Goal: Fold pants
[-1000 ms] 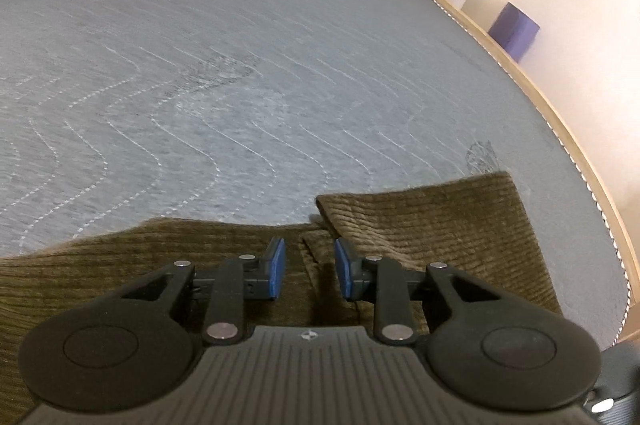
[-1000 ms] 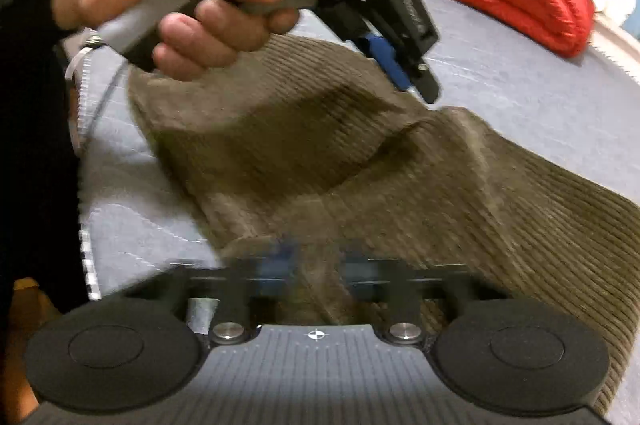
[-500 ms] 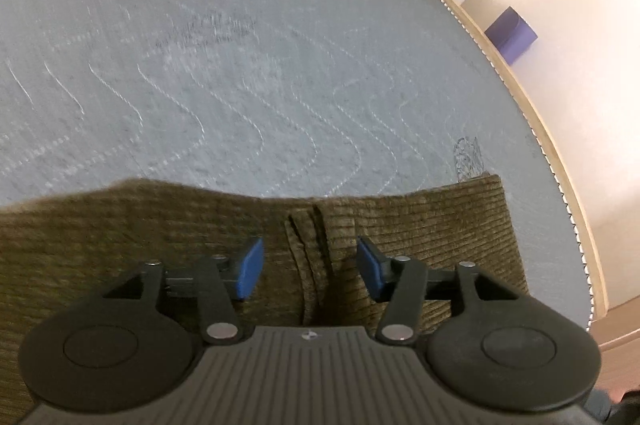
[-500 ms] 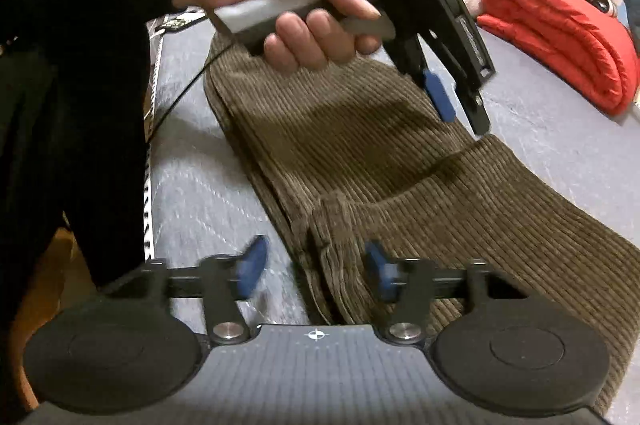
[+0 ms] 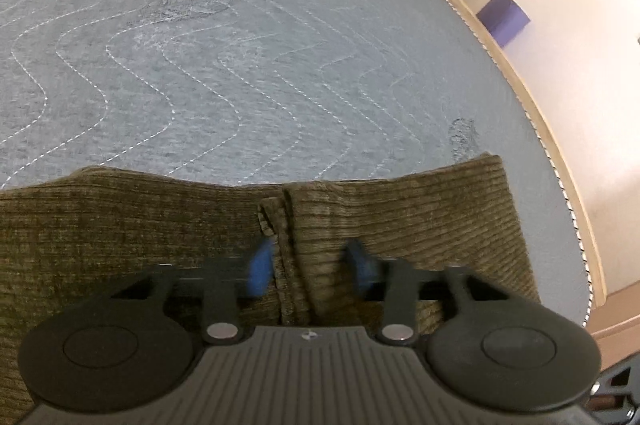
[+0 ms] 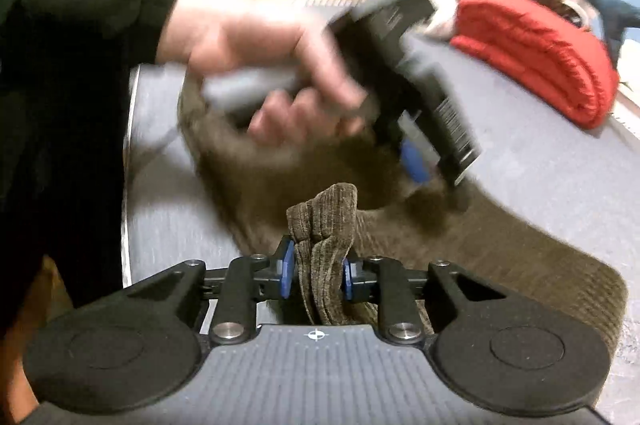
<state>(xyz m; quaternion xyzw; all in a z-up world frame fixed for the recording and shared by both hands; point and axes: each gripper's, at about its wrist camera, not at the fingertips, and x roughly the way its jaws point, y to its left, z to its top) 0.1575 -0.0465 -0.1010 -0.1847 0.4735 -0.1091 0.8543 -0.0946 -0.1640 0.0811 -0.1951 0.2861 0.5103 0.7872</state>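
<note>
While the brown corduroy pants point(image 6: 460, 257) lie spread along the near edge of the grey quilted bed point(image 5: 240, 73), the right hand-held gripper point(image 6: 316, 271) is clenched on a bunched ridge of their cloth; its jaws have just been closing on that fold, probably to lift it for the fold-over. Beyond it, the left hand-held gripper point(image 5: 308, 267), held in the person's left hand point(image 6: 272, 65), has also just been closing, astride a seam of the pants, yet blur hides whether its pads press the cloth. Farther off, near the bed's far edge, lies a folded red blanket point(image 6: 532, 57).
</note>
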